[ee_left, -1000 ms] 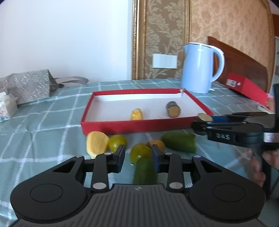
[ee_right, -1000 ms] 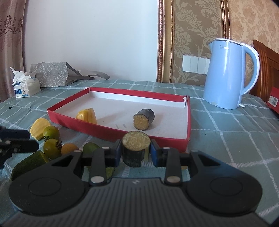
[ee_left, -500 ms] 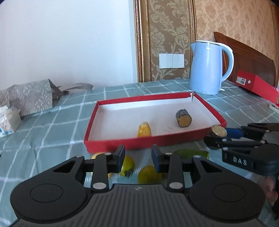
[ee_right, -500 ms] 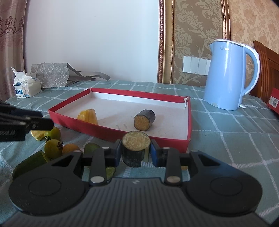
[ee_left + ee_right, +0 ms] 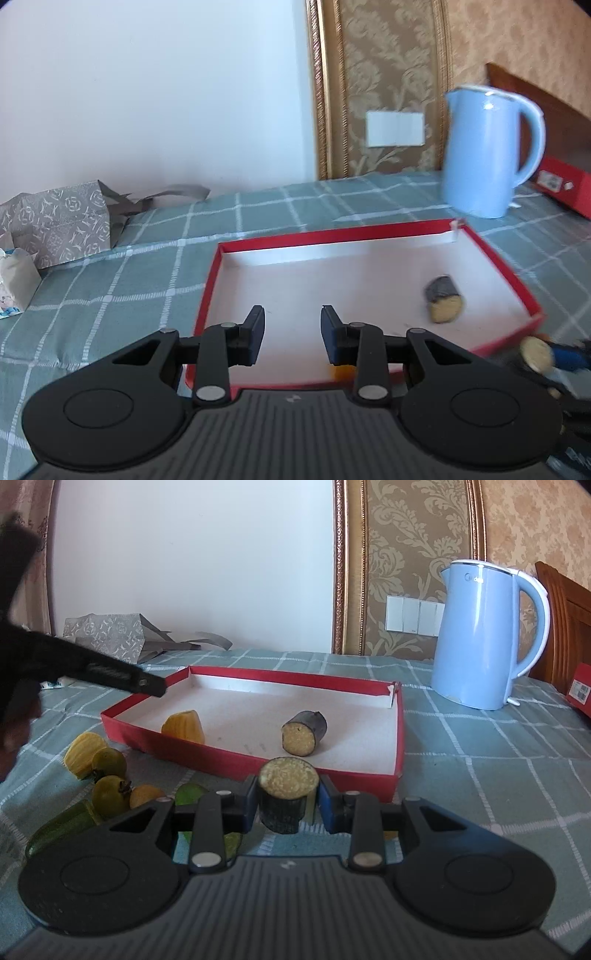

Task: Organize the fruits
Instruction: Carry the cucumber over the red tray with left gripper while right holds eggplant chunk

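right gripper (image 5: pixel 288 805): clamped on dark-skinned fruit chunk (image 5: pixel 287 794), yellow cut face up, held just short of the red tray (image 5: pixel 397 734) near wall
left gripper (image 5: pixel 291 334): jaws a little apart, nothing between them, hanging over tray's near-left corner
tray contents: second dark chunk (image 5: pixel 304 733) lying on its side mid-tray, yellow wedge (image 5: pixel 184 726) against near wall
loose fruit: yellow wedge (image 5: pixel 83 755), two green-yellow round ones (image 5: pixel 109 762), small orange one (image 5: pixel 146 795), green pieces (image 5: pixel 59 827), all on cloth left of tray front
step (guess): held chunk next into tray, rest not yet sorted
risk 1: chunk clips near wall if carried in low, could tip the light tray or twist in the pads
risk 2: round skin, release from height likely means rolling into the chunk already there
risk 3: left gripper over tray, both tools may collide on entry
risk 4: kettle (image 5: pixel 484 635) well behind tray, only a wide swing reaches it
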### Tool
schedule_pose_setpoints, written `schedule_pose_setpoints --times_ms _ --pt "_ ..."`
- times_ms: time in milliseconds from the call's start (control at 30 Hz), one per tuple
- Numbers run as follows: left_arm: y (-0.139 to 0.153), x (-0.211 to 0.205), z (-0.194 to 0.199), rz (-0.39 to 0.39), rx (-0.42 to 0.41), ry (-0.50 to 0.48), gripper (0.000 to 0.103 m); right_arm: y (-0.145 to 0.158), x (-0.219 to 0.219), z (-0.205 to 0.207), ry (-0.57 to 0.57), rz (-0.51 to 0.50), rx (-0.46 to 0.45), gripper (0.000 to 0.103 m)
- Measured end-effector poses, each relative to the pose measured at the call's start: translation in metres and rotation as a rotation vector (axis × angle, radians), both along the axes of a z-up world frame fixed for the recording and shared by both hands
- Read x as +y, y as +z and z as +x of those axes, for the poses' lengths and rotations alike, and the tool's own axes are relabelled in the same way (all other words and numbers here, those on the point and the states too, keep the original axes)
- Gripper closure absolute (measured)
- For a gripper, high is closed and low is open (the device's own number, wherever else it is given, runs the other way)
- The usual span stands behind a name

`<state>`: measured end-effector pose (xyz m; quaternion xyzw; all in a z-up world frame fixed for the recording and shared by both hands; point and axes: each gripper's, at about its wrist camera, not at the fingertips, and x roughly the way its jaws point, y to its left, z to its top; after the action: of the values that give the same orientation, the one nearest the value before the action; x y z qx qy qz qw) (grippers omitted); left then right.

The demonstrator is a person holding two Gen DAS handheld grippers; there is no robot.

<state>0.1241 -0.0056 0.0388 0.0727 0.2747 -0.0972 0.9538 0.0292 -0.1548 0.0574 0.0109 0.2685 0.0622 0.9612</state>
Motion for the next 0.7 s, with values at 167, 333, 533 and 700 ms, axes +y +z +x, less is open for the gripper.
schedule_pose_setpoints --times_ms 167,333,533,700 --pt "-0.01 -0.002 0.029 0.004 0.049 0.025 0.071 0.001 0.0 0.0 0.003 0.0 0.0 0.071" --pt "-0.006 0.008 0.003 -0.023 -0.028 -0.033 0.071 0.001 0.0 0.0 0.002 -0.003 -0.003 0.071" --pt "-0.005 0.03 -0.083 -0.029 -0.039 -0.212 0.062 0.002 0.0 -0.001 0.01 0.0 -0.002 0.071" --pt "-0.022 0.036 -0.12 -0.03 0.024 -0.225 0.061 0.002 0.002 -0.003 0.012 -0.003 -0.01 0.071"
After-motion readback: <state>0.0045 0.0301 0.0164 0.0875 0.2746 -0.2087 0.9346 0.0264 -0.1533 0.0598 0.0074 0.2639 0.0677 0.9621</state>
